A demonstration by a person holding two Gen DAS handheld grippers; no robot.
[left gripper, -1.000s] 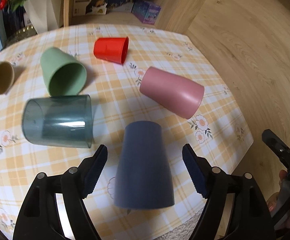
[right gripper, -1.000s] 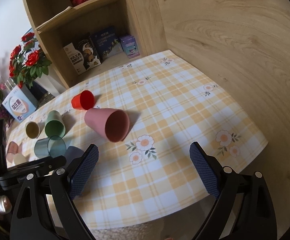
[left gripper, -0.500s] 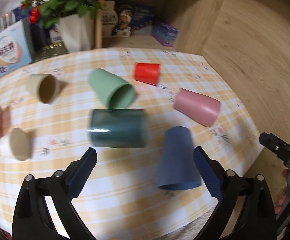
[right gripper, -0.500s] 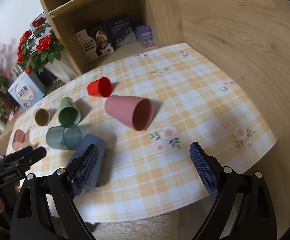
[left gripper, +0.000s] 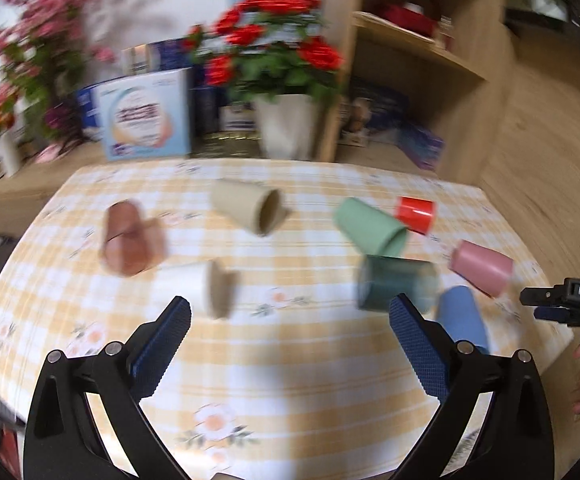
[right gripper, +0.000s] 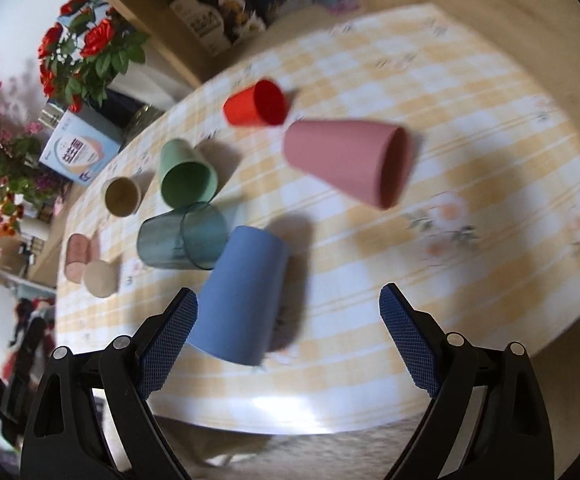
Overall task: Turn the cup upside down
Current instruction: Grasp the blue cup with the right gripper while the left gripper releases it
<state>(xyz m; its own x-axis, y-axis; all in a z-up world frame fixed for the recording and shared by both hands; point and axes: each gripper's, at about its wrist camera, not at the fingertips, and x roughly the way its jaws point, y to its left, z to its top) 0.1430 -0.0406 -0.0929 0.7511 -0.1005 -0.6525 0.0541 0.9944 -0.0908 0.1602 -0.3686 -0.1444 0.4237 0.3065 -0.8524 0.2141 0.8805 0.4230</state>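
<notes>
Your right gripper (right gripper: 288,322) stands wide open and holds nothing; your left gripper (left gripper: 290,336) is equally wide open and empty. The blue cup (right gripper: 242,296) already stands mouth-down on the checked tablecloth (right gripper: 470,152), at lower centre-left of the right wrist view, just ahead of the right gripper's left finger and partly inside the gap between the jaws. That one looks done.

The likely next target is the pink cup (right gripper: 350,166), lying on its side in the upper centre-right of the right view, beyond the open jaws. Its long axis runs across the frame, base to the left, mouth to the right and slightly toward you.

In the left wrist view, blurred, the same pink cup (left gripper: 482,266) sits far right, outside the left jaws. So your right hand is the nearer one.
</notes>
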